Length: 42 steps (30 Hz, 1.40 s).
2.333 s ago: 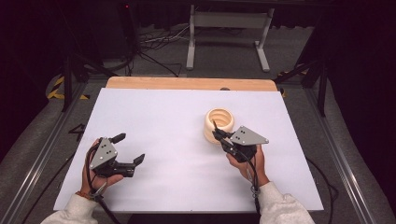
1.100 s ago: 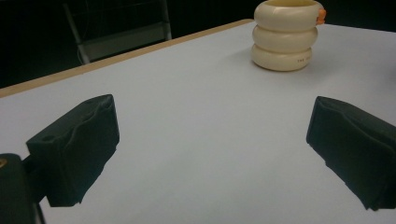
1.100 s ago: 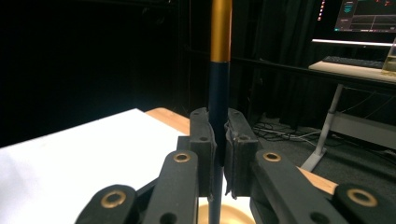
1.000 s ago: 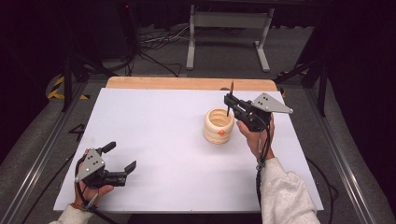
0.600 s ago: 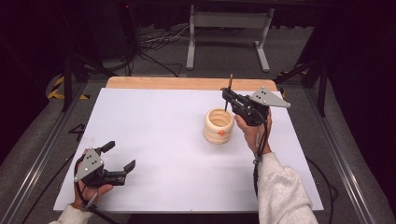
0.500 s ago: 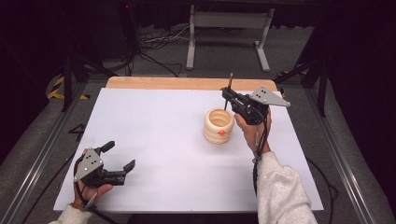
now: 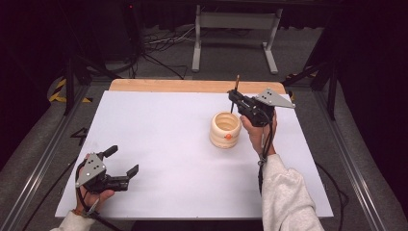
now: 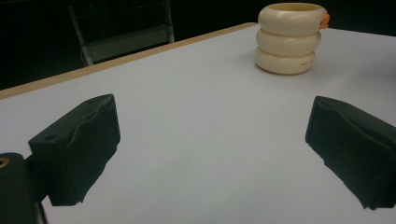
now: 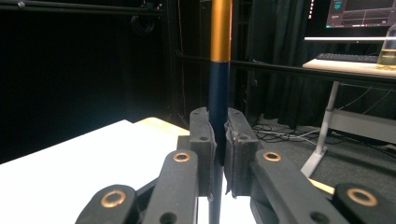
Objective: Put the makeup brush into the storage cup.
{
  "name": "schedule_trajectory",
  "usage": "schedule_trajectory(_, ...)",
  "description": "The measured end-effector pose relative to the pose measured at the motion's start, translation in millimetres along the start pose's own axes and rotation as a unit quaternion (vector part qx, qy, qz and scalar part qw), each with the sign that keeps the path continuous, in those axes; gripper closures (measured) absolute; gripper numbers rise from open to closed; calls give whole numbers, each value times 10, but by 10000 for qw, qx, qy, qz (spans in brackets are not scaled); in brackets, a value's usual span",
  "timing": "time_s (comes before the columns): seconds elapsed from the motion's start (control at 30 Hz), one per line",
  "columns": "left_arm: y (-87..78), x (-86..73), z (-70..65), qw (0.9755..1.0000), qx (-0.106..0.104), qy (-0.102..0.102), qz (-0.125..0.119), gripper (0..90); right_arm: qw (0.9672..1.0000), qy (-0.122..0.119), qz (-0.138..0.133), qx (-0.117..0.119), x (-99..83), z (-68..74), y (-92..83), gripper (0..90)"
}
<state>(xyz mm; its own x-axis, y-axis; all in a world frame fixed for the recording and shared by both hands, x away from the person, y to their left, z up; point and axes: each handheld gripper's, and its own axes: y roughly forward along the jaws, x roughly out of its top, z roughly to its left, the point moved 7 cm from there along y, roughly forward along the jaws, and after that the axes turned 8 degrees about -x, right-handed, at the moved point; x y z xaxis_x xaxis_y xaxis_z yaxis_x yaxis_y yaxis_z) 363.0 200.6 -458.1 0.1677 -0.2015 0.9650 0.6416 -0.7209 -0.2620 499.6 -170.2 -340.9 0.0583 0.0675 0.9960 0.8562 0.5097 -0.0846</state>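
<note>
Lifted out of the holder (image 7: 225, 129), right tool (image 7: 234, 98) is clamping a stiff, light pen (image 7: 235, 86) mid-barrel, frame upper right; left tool (image 7: 121, 161) idling open.

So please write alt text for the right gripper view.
The right gripper has its jaws shut on an upright pen, dark blue below and gold above. Behind it lie a white table and a dark room.

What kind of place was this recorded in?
Probably a lab or recording studio: a white table ringed by dark curtains, loose cables on the floor behind it, and a desk with a monitor off to one side.
</note>
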Motion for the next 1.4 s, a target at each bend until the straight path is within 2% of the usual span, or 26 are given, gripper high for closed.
schedule_trajectory(0.27,-4,-1,-11,10000,-23,36,4,40,9998,45,175,-4,-203,-24,74,835)
schedule_trajectory(0.43,2,-6,-16,9999,-118,1,-6,38,9996,99,255,19,-320,-27,96,835)
schedule_trajectory(0.67,9,-14,-14,10000,-84,11,41,38,9992,163,371,-28,-472,-41,111,835)
schedule_trajectory(0.8,10,-18,-15,9999,-102,7,57,38,9990,116,437,-31,-560,-29,115,835)
schedule_trajectory(1.4,21,-17,-27,9999,-125,-12,65,38,9980,230,590,0,-768,17,83,833)
